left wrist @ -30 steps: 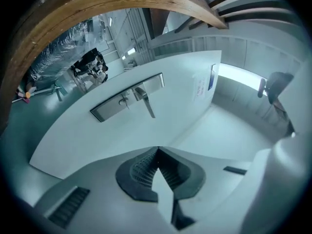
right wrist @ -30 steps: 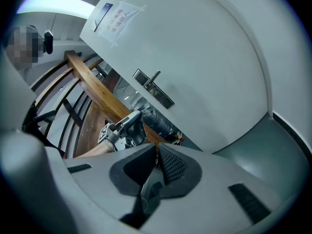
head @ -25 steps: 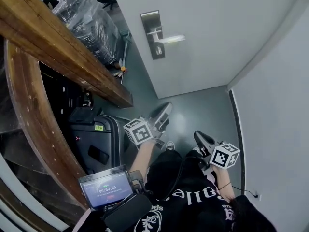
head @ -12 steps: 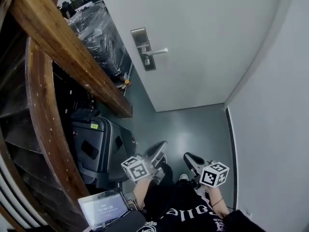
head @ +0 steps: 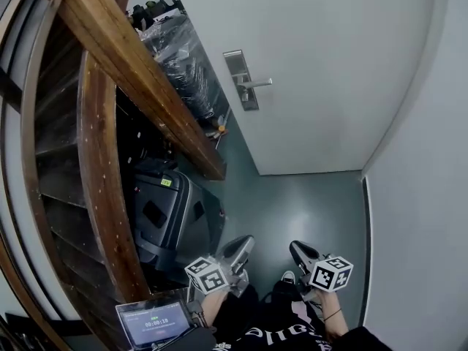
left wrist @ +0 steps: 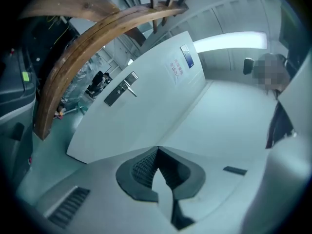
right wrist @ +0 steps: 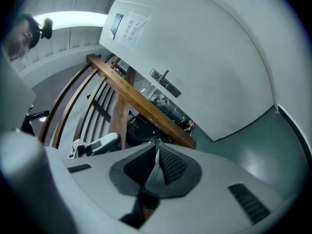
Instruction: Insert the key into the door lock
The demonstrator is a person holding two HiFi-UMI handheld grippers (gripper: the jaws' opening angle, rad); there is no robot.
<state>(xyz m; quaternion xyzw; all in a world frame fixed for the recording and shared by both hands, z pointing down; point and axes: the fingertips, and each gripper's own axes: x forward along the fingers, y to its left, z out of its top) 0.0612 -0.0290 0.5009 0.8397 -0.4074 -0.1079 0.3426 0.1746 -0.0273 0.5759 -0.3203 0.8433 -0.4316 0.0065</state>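
Door [head: 314,64]: white, shut, and the largest item in the head view. All positions below are given from it.

Wooden stair rail [head: 131,64]: runs slantwise to the left of the door, its lower end near the door's bottom left corner.

Black case [head: 164,214]: stands on the floor under that rail, well short of the door.

Left tongs [head: 245,241]: held low at the person's body, well apart from the door and pointing toward it. The jaws are closed tip to tip, with nothing seen between them.

Right tongs [head: 296,247]: just beside the left pair and equally far from the door. The jaws are likewise pressed together, and no object can be made out in them.

Lock plate [head: 241,79]: metal, fixed near the door's left edge, and carries a lever handle [head: 257,84]. The keyhole is too small to tell.

Key: not found in any view.

Assessment: the task appears to be at its start. No key is in evidence, the door has not been reached, and nothing has been inserted. Finding the key, the approach, alignment and insertion all appear to be left.
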